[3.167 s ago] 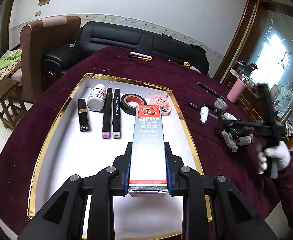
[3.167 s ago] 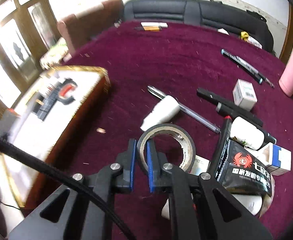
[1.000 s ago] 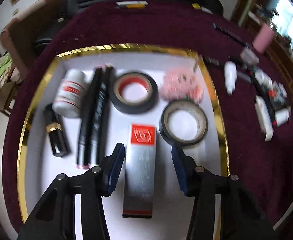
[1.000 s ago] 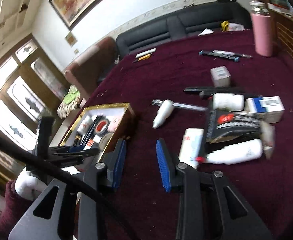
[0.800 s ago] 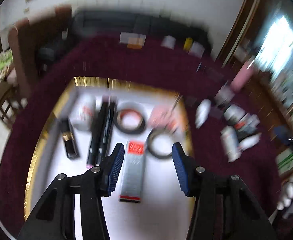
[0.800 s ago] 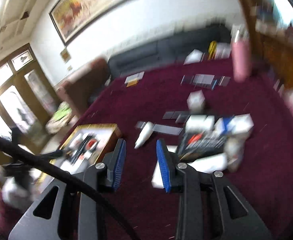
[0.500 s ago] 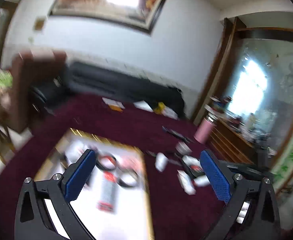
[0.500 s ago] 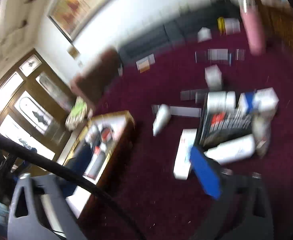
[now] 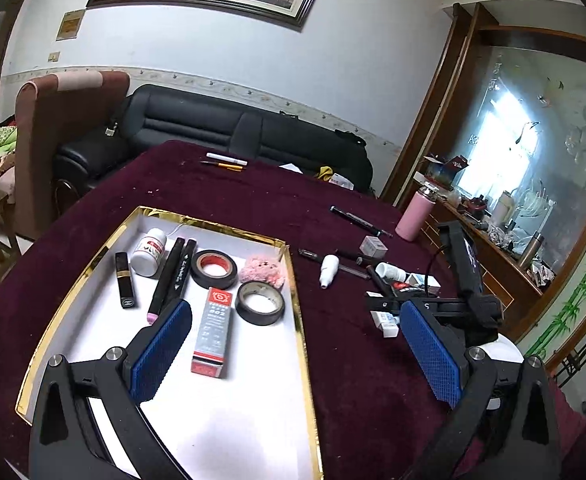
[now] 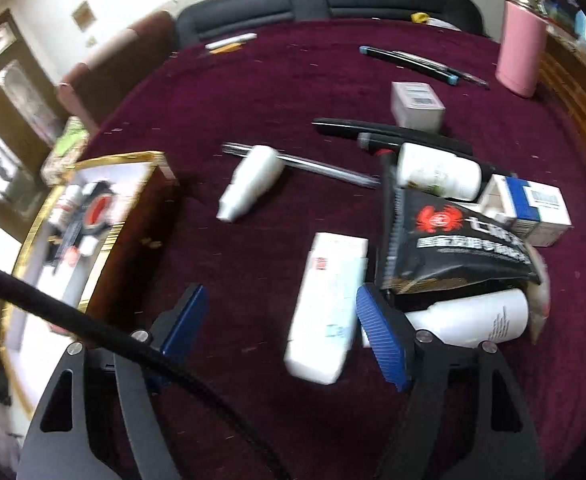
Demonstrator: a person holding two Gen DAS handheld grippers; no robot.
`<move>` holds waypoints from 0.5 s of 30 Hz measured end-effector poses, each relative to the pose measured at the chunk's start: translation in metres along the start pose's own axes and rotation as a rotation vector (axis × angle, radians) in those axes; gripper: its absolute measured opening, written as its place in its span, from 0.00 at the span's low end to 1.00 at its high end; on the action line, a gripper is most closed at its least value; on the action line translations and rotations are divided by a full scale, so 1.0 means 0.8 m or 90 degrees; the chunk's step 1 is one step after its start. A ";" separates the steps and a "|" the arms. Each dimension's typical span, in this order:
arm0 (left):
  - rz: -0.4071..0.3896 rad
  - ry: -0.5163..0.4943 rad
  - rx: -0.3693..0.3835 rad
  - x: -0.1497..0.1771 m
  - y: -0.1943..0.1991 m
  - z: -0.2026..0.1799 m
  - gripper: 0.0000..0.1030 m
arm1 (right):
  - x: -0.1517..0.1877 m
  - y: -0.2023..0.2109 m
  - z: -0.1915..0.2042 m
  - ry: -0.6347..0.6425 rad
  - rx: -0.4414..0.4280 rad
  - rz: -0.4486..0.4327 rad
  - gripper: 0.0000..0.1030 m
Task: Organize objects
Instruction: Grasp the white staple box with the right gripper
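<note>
Right wrist view shows the right gripper (image 10: 281, 332) tilted down over the loose things on the maroon tablecloth (image 10: 253, 92). A flat white box (image 10: 327, 304) lies just ahead between its pads and slightly right, long axis running near to far; the jaws are closing but not yet touching it. This hand is the nearer one. The left gripper (image 9: 297, 348) hangs spread wide and empty above the gold-rimmed tray (image 9: 299, 320), far left. Motion blur smears the box's print, and the black packet (image 10: 449, 240) covers what lies under it.
</note>
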State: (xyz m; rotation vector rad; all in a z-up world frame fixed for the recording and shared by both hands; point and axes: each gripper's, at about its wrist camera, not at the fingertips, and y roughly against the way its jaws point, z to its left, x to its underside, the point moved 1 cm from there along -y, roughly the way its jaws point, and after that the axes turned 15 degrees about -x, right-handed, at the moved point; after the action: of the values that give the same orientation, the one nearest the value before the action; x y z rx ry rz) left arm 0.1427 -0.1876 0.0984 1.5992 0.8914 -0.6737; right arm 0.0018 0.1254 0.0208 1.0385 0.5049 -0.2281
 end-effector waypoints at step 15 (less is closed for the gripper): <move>0.054 -0.027 -0.002 -0.006 -0.028 -0.029 0.99 | 0.024 -0.009 0.001 0.040 0.044 0.018 0.27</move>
State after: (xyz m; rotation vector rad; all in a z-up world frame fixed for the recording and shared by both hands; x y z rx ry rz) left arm 0.1205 -0.1638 0.0949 1.6042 0.7884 -0.6439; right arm 0.0159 0.1225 0.0055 1.1221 0.5426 -0.1897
